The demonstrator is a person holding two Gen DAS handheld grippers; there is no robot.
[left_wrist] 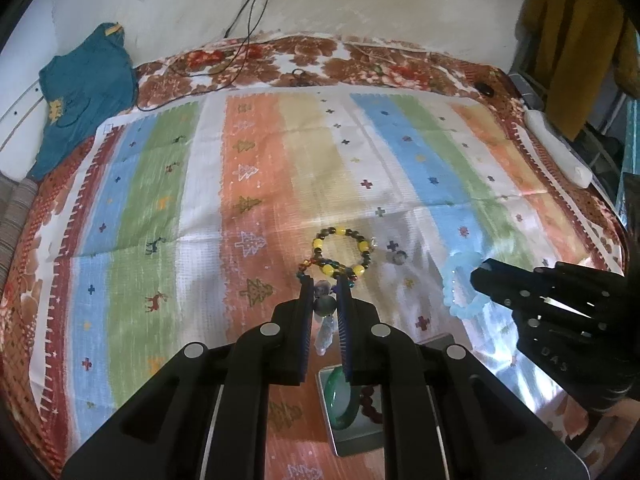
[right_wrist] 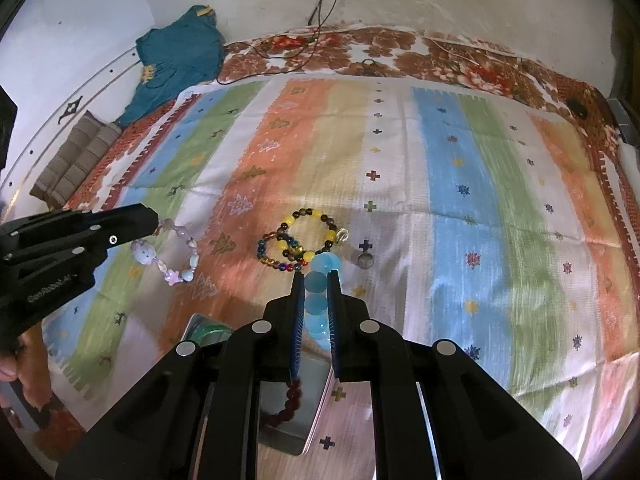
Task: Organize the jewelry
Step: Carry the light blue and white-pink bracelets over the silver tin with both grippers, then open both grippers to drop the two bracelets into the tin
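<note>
My left gripper [left_wrist: 323, 282] is shut on a pastel bead bracelet [left_wrist: 326, 312], which hangs from it in the right wrist view [right_wrist: 168, 260]. My right gripper [right_wrist: 316, 276] is shut on a light-blue bead bracelet [right_wrist: 318, 308], also visible in the left wrist view [left_wrist: 460, 284]. A yellow-and-dark bead bracelet [left_wrist: 344, 252] and a multicoloured bead bracelet [right_wrist: 280, 254] lie overlapped on the striped cloth [left_wrist: 160, 200]. A metal tray [right_wrist: 280, 412] below both grippers holds a green bangle [left_wrist: 340, 400] and a dark red bead bracelet [right_wrist: 286, 404].
A small round silvery piece [right_wrist: 365, 260] lies right of the bracelets. A teal garment [left_wrist: 84, 92] and black cables [left_wrist: 248, 20] are at the bed's far side. A white object [left_wrist: 560, 152] lies at the right edge.
</note>
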